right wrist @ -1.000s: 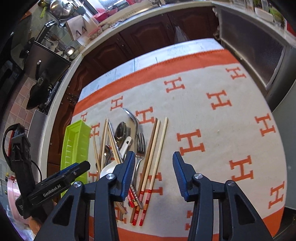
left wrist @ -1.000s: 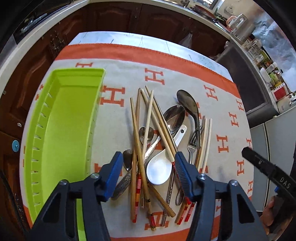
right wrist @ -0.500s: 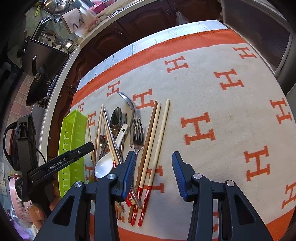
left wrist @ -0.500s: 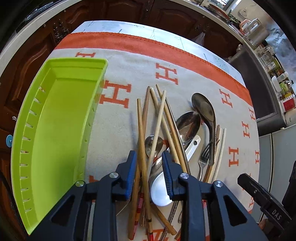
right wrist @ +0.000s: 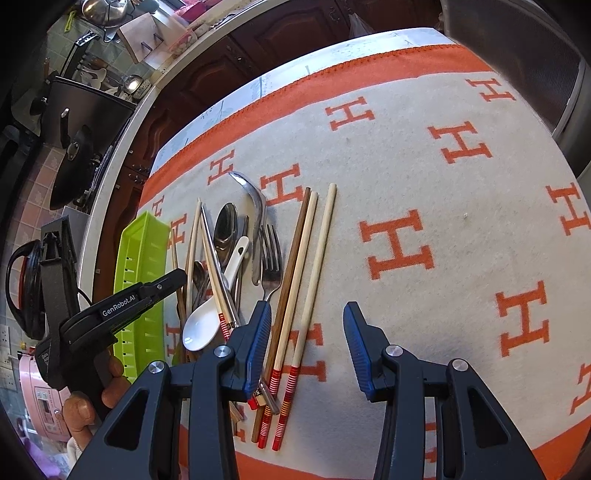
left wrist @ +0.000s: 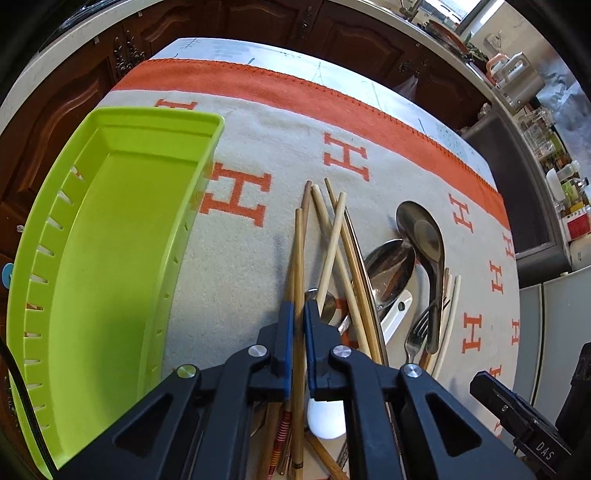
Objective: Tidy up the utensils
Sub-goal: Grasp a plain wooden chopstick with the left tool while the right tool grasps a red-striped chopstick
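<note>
A pile of utensils lies on the blanket: wooden chopsticks, metal spoons, a white ceramic spoon and a fork. My left gripper is shut on one brown wooden chopstick at the pile's left edge. The empty lime green tray stands to its left, also in the right wrist view. My right gripper is open and empty over three chopsticks at the pile's right side.
The cream blanket with orange H marks covers the table and has an orange border. Dark wooden cabinets run behind the table. Bare blanket lies to the right of the pile.
My left gripper has closed from wide open onto the brown chopstick and moved forward over the pile. My right gripper has come slightly lower and stays open.
</note>
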### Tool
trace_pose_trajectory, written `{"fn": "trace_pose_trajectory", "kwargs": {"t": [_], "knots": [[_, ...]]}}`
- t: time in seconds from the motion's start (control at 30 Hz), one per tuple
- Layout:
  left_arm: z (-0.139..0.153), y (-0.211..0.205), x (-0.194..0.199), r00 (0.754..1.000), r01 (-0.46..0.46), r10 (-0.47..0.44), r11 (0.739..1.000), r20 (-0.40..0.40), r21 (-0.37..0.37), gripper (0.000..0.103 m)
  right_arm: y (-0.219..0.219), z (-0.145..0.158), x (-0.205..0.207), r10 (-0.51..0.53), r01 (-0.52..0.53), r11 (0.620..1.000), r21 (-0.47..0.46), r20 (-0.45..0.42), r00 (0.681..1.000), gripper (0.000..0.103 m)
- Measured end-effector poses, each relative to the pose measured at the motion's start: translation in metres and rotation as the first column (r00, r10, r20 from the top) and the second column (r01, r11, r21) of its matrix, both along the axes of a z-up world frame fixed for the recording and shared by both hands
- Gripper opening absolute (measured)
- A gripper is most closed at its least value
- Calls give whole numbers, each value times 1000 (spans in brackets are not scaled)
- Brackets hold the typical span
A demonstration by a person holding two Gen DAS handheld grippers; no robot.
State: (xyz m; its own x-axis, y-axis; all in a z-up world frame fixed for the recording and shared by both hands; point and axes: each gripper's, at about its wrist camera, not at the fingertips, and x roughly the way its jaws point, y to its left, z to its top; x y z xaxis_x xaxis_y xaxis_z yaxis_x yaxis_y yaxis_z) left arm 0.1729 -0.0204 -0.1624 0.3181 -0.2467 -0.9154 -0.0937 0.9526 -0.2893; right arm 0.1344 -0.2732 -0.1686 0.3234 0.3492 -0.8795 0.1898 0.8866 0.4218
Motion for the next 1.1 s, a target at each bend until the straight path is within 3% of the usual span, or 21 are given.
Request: {"fn": "trace_pose_trajectory", "kwargs": {"t": [0.23, 0.53, 0.7, 0.83, 0.97, 1.1], "knots": [[11, 8, -6, 999, 20, -18, 999, 40, -37, 3, 0, -6, 0, -2, 3, 1000, 11, -23, 1000, 42], [30, 18, -21, 997, 59, -52, 990, 60, -132, 3, 14, -19, 9, 19, -19, 1000, -2, -53, 998, 22], [41, 30, -31, 995, 68, -55, 982, 78, -174, 3, 30, -25, 13, 40, -45, 996, -74, -70, 997, 22], [48, 39, -38, 993, 71, -52, 979, 103, -189, 3, 51, -26, 13, 64, -72, 978, -196, -44, 997, 22], [54, 45, -46, 991, 83, -58, 974, 120, -212, 3, 66, -24, 9, 75, -73, 950, -303, -6, 997, 6], [63, 50, -55, 987, 105, -71, 966, 147, -236, 3, 67, -22, 2, 68, -63, 955, -288, 7, 998, 5]]}}
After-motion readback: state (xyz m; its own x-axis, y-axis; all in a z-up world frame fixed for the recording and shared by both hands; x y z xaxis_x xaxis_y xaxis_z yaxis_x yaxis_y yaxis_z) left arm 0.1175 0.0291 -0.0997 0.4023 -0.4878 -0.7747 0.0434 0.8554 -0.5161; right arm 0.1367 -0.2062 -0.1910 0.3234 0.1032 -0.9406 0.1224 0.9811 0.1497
